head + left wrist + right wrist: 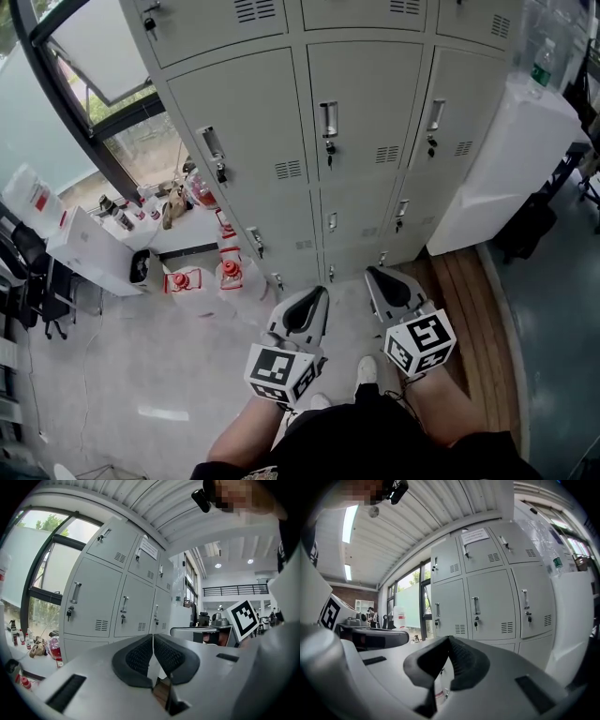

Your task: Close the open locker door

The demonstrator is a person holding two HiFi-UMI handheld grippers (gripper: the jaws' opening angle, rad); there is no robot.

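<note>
A bank of grey lockers [361, 112] stands in front of me. Every door in view sits flush with its frame, and I see none standing open. Each door has a metal handle [328, 119] with a key under it. My left gripper [317, 294] is held low before the lockers, shut with nothing in it. My right gripper [373, 276] is beside it, also shut and holding nothing. Both are well short of the doors. In the left gripper view the left gripper [153, 637] has its pads together, with the lockers [93, 606] beyond. The right gripper [449, 638] faces the lockers [487, 606].
A white cabinet [511, 159] stands against the lockers on the right, with a wooden floor strip [469, 300] before it. Red-capped containers [202, 279] and a white box [89, 248] sit on the floor at the left below a window [94, 56].
</note>
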